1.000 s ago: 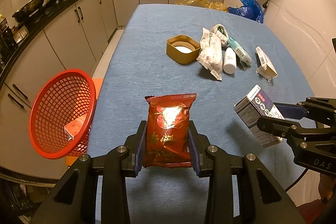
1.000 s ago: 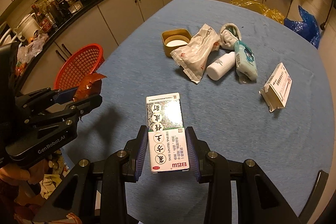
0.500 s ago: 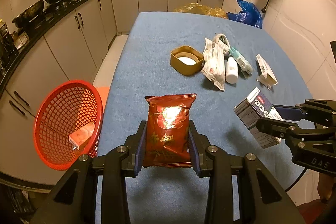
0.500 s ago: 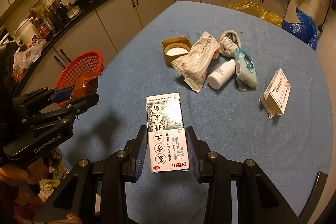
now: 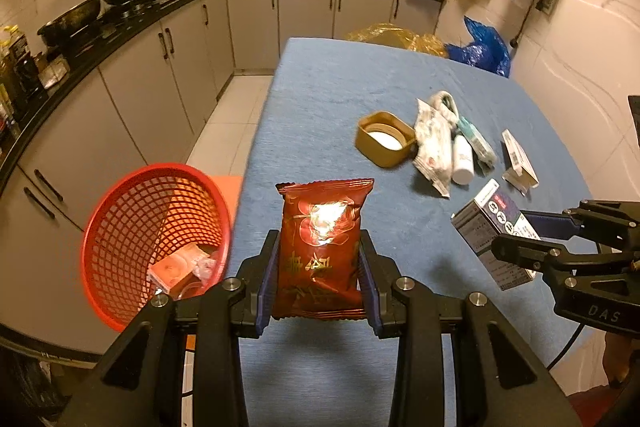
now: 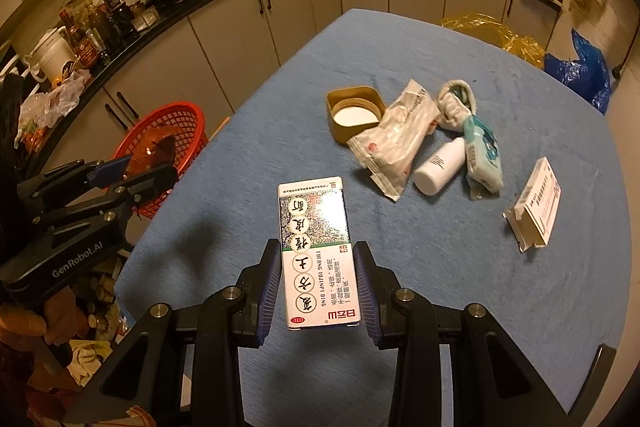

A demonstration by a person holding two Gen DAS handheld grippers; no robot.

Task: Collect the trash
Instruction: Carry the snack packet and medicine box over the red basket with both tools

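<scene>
Far left there's a red mesh basket (image 5: 154,239) sitting down off the table's left edge, tipped so its mouth faces up toward the cameras, with a small orange-pink box (image 5: 176,269) and a bit of clear wrapper already lying in the bottom

Next over, the left gripper (image 5: 319,281) is clamped on a red snack packet (image 5: 322,247), pads squeezing both sides of its lower half, packet standing upright above the near left part of the blue table (image 5: 320,107), just beside the basket

Middle of the table is the leftover pile: a tan square tub (image 6: 354,113) with something white inside, a crumpled white wrapper (image 6: 394,137) leaning against the tub's right side, a balled-up white cloth thing (image 6: 456,103) behind that, a white bottle (image 6: 440,167) on its side, and a teal-and-white pack (image 6: 482,155) touching the bottle. A bit apart to the right there's a flattened white carton (image 6: 536,205)

Then the right gripper (image 6: 318,293), closed tight on a white and green medicine box (image 6: 316,247) with printed characters, held lengthwise above the near edge of the table, clear of the cloth

Kitchen counter with woks runs along the back left, yellow and blue plastic bags beyond the far end of the table
</scene>
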